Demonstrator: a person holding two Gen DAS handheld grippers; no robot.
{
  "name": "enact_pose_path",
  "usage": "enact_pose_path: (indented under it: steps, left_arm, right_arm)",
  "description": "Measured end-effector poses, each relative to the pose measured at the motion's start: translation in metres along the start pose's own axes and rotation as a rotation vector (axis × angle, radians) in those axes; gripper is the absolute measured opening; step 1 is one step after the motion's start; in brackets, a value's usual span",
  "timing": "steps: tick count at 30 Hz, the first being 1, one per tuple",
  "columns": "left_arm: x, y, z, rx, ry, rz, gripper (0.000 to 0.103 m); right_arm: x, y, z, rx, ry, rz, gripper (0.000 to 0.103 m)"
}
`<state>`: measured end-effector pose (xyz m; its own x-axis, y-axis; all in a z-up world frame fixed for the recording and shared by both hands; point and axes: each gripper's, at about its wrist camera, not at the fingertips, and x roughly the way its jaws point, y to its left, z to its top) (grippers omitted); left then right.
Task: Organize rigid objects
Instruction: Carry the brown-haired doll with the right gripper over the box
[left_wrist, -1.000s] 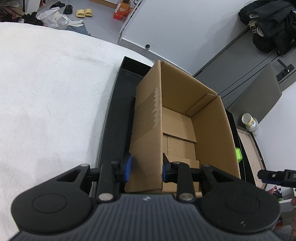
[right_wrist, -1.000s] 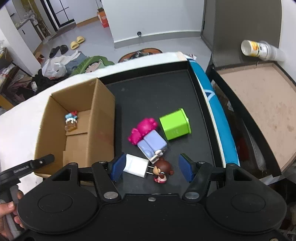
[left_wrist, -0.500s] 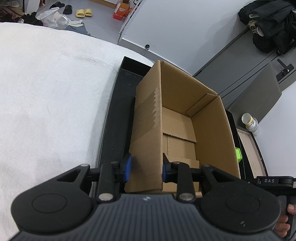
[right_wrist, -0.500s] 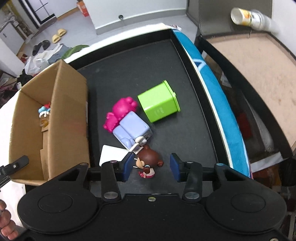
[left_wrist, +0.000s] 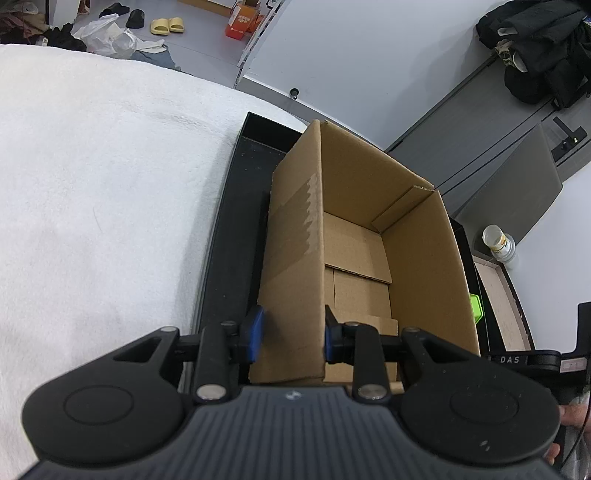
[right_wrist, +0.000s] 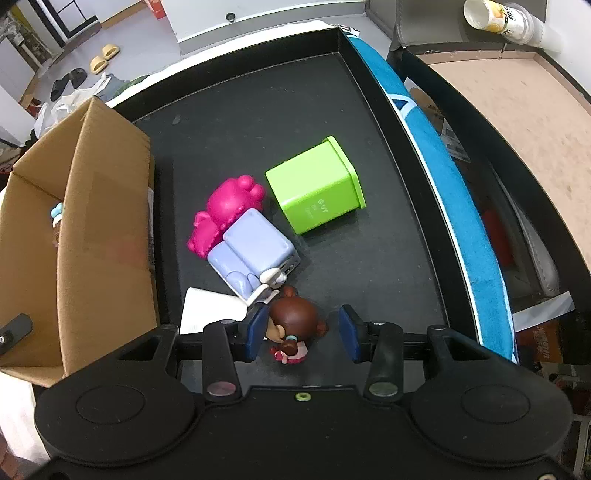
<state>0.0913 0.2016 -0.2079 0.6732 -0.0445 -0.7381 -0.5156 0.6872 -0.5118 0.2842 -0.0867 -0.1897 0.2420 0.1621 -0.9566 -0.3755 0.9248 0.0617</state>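
My left gripper (left_wrist: 291, 334) is shut on the near left wall of an open cardboard box (left_wrist: 354, 192), one pad outside and one inside. In the right wrist view the box (right_wrist: 99, 229) stands at the left of a black tray (right_wrist: 258, 110), with a small figure (right_wrist: 57, 214) inside. My right gripper (right_wrist: 303, 330) points steeply down over a brown-haired doll (right_wrist: 295, 317). The doll is between the jaws: the left pad is at its head, the right pad stands clear. Beyond lie a lilac toy (right_wrist: 251, 251), a pink toy (right_wrist: 225, 210), a green bin (right_wrist: 314, 190) on its side and a white flat piece (right_wrist: 210, 314).
A blue strip (right_wrist: 443, 177) runs along the tray's right rim, with a brown board (right_wrist: 517, 110) and a paper cup (right_wrist: 502, 18) beyond it. A white blanket (left_wrist: 92, 184) covers the surface left of the tray. The green bin (left_wrist: 475, 308) peeks out past the box.
My right gripper has sunk toward the tray and shifted from the white piece to around the doll, and its jaws have narrowed. The left gripper and the box have not moved.
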Motion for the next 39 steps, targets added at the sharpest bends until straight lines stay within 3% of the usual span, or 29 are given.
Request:
enact_pose_path:
  steps: [11,24,39]
  left_arm:
    - [0.0,-0.001,0.0,0.004,-0.001,0.002,0.029]
    - [0.0,-0.001,0.0,0.001,0.0,0.001,0.029]
    - [-0.001,-0.002,-0.001,0.003,-0.001,0.002,0.029]
  right_arm:
    - [0.01,-0.002,-0.009,0.027,0.057,-0.024,0.034]
    - [-0.012,-0.002,-0.008,0.014,0.013,-0.036,0.031]
    - [-0.048,0.032,0.003,-0.1,-0.076,-0.018,0.031]
